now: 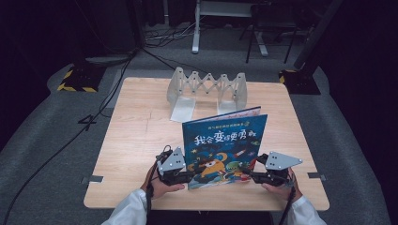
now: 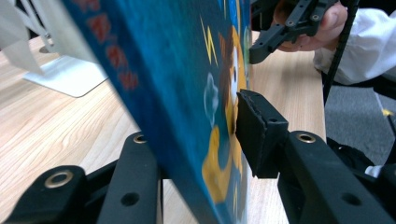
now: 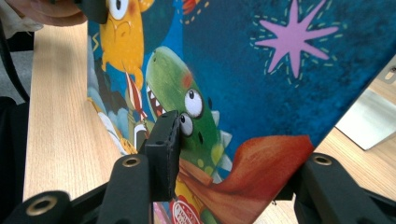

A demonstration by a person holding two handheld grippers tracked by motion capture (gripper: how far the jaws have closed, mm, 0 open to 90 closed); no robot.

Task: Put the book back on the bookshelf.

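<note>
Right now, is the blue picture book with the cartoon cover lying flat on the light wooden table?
No: the blue picture book stands nearly upright on the light wooden table, gripped by the left gripper and right gripper.

Dark studio: floor cables [image 1: 56,145], stands [image 1: 77,77]

From above, light falls evenly on the pale bench [image 1: 141,136], while the floor and room around it sink into near black. Shadows on the wood are soft and faint. The high view is slightly grainy. In both gripper views the nearest part of the book cover [image 2: 154,84] is blurred, its lettering smeared.
</note>
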